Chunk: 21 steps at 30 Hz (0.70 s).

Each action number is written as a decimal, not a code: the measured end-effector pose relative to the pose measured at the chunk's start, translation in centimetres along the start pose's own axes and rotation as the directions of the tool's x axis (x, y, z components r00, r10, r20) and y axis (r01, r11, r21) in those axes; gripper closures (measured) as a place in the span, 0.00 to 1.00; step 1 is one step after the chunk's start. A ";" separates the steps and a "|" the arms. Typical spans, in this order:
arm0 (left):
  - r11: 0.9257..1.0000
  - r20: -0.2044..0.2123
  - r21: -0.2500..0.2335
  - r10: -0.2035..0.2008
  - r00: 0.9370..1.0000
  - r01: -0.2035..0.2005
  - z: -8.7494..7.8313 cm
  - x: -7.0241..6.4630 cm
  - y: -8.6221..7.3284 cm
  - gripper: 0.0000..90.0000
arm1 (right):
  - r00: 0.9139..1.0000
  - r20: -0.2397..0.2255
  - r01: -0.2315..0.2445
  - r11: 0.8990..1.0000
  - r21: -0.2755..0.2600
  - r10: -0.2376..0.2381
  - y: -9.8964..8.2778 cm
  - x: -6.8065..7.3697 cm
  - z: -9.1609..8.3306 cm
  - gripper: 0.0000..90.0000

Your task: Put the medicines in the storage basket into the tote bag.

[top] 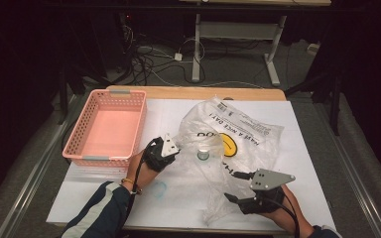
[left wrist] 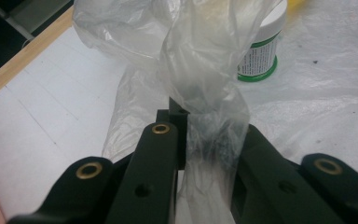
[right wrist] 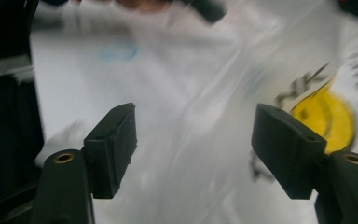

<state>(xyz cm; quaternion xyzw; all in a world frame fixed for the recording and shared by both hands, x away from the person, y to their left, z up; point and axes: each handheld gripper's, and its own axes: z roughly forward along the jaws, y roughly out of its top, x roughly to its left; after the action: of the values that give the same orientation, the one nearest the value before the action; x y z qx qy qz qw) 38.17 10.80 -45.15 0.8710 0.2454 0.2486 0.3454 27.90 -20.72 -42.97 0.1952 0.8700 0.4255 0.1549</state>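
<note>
Across the white worktop point(top: 287, 163), my left hand-held gripper point(left wrist: 186, 126) clenches the plastic bag point(top: 228, 134); my right hand-held gripper point(right wrist: 193, 140) gapes released; pink basket point(top: 77, 144) at ten o'clock, dark room beyond.

The high view looks forward and down over the whole white-covered table point(top: 287, 148). Both gripper views sit close above the crumpled clear plastic bag point(top: 228, 139) point(left wrist: 200, 60) point(right wrist: 223, 140), which all three share.
</note>
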 end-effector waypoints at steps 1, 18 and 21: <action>1.000 0.000 0.000 -0.003 1.000 0.003 0.0 0.0 0.0 0.94 | 1.000 -0.017 0.001 1.000 0.023 -0.001 -0.5 0.1 0.3 0.31; 0.999 0.016 0.033 0.012 1.000 -0.012 0.8 -0.3 -0.4 0.94 | 1.000 0.004 0.006 0.979 0.202 -0.007 -3.0 -2.1 2.4 0.97; 0.999 0.019 0.034 0.013 1.000 -0.014 0.8 -0.2 -0.4 0.94 | 0.998 0.057 0.002 0.988 0.156 -0.011 -2.5 -2.0 1.8 0.99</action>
<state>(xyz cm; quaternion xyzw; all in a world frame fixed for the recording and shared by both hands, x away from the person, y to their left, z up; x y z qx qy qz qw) 38.39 10.52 -45.98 0.8807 0.2405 0.2385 0.3313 29.93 -21.84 -45.85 0.2160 0.8964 0.3497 0.1658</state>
